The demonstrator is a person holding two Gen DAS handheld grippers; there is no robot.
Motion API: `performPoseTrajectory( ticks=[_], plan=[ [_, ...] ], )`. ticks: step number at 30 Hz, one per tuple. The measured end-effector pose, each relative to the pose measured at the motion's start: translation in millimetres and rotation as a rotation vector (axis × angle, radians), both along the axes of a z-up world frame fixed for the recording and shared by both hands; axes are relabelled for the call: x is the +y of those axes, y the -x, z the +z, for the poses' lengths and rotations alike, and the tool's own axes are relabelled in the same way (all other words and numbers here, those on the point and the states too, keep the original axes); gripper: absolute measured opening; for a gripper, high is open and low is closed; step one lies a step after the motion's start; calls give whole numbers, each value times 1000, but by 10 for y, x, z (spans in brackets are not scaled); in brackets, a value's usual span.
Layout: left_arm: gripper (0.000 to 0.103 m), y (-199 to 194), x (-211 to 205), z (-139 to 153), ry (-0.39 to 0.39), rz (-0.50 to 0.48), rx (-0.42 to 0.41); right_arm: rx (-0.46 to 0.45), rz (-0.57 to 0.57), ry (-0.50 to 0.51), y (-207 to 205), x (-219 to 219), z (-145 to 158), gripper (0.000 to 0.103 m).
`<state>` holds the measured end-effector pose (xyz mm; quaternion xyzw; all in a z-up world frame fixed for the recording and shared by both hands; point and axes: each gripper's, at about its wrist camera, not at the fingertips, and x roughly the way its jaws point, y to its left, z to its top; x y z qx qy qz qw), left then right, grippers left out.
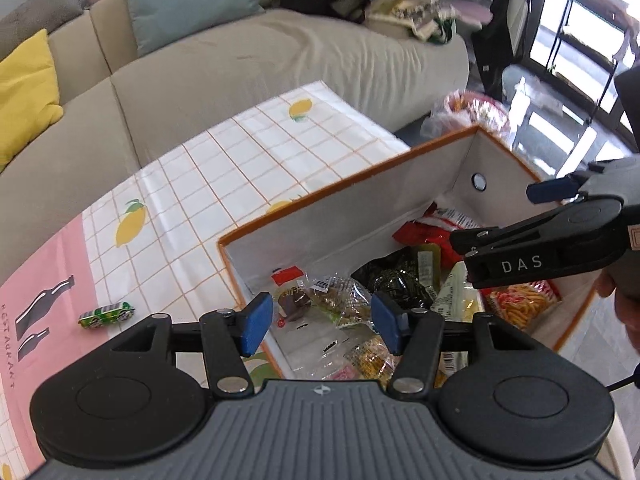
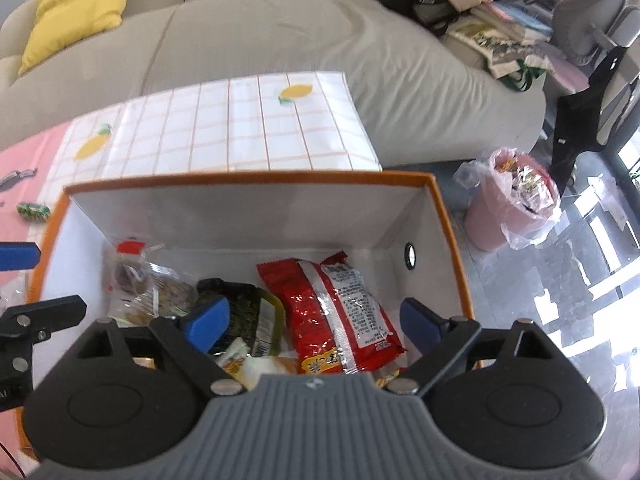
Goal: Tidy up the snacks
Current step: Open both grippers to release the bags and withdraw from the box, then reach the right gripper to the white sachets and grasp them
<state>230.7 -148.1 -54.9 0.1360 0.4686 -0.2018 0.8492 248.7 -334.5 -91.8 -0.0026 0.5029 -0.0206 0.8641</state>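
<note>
both mine hang over the orange-rimmed box (image 2: 248,178), left gripper (image 1: 318,322) and right gripper (image 2: 314,322) apart, nothing held; green candy (image 1: 106,314) at 9 o'clock is the one stray.

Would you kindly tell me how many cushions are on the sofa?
3: a yellow cushion at the left, a grey one behind it, a teal one mid-sofa. Clutter may hide more.
</note>
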Motion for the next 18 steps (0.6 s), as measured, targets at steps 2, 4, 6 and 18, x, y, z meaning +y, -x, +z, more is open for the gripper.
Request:
performPoseTrajectory(
  ticks=[2, 4, 6, 18],
  plan=[
    [67, 106, 95, 84, 27, 12, -20, -29, -8, -18, 88, 36, 93, 93],
    [67, 209, 192, 153, 50, 29, -40, -61, -19, -40, 200, 82, 186, 93],
    [67, 313, 294, 216, 71, 50, -61, -95, -32, -66, 314, 144, 264, 96],
    [67, 744, 1111, 350, 156, 226, -116, -209, -104, -220, 926, 801, 324, 98]
  ],
)
